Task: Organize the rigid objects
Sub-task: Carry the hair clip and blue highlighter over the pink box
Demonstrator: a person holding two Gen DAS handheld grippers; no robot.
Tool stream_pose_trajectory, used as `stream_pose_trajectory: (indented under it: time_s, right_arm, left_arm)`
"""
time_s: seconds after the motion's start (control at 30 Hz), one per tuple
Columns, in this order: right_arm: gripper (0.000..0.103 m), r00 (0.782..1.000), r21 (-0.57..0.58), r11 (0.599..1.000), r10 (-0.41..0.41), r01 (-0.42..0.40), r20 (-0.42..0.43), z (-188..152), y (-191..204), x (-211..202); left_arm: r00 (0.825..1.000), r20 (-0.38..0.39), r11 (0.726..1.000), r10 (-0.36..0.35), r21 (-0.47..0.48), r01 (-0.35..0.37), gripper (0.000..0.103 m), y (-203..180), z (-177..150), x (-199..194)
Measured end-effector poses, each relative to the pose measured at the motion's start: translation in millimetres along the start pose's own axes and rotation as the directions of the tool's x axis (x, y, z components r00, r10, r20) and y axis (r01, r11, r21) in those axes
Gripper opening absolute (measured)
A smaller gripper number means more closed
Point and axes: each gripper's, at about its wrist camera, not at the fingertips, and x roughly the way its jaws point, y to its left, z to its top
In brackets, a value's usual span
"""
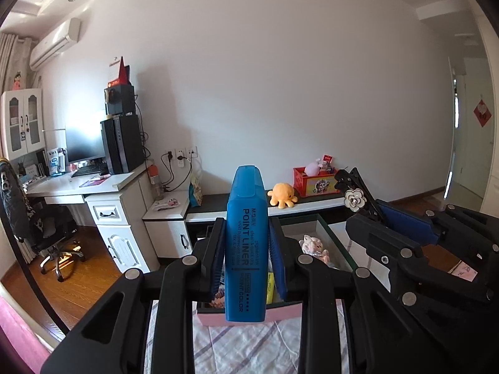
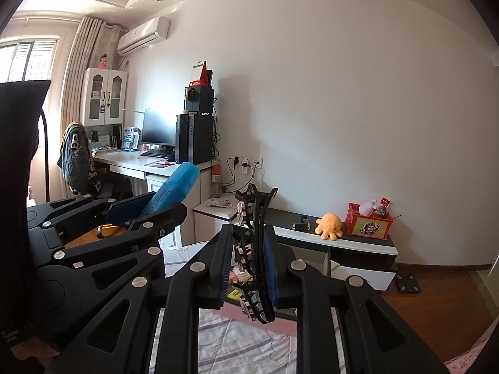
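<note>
My left gripper point(image 1: 247, 233) is shut on a blue highlighter point(image 1: 246, 249) marked "POINT LINER", held upright above a pink box point(image 1: 215, 317). The highlighter also shows in the right wrist view point(image 2: 174, 191). My right gripper point(image 2: 249, 243) is shut on a black hair clip point(image 2: 257, 249) with white flower trim, also held above the pink box point(image 2: 230, 308). In the left wrist view the hair clip point(image 1: 355, 193) shows its flower ornament, with the right gripper point(image 1: 402, 224) to my right. The left gripper point(image 2: 146, 208) sits at the left of the right wrist view.
The pink box holds a yellow highlighter point(image 1: 270, 286) and other small items. A checked bedsheet point(image 1: 249, 349) lies below. A small figurine point(image 1: 313, 246) sits in a glass tray. A low cabinet point(image 2: 358, 243) carries an orange plush octopus point(image 2: 330, 224) and a red box point(image 2: 369, 222). A desk point(image 1: 78, 184) stands left.
</note>
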Motion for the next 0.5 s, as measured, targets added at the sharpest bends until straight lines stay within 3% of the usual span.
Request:
stream_pose_trajectory:
  time_s: [0.13,0.27,0.5]
  right_arm:
    - [0.020,0.998,0.005,1.000,-0.011,0.011,-0.059,0,-25,58]
    - [0.020,0.989,0.031,0.999,-0.015,0.020,-0.148,-13,-52,118]
    - [0.020,0.944,0.070,0.996,-0.026,0.051,-0.328,-58,-84,198]
  left_arm:
    - [0.996,-0.092,1.000,-0.006,0.005,0.007,0.027,6,1,79]
    - [0.978,-0.207,1.000,0.007,0.007,-0.005,0.027,11,-13,148]
    - [0.937,-0.347,1.000,0.028,0.023,-0.021,0.027,14,-45,218]
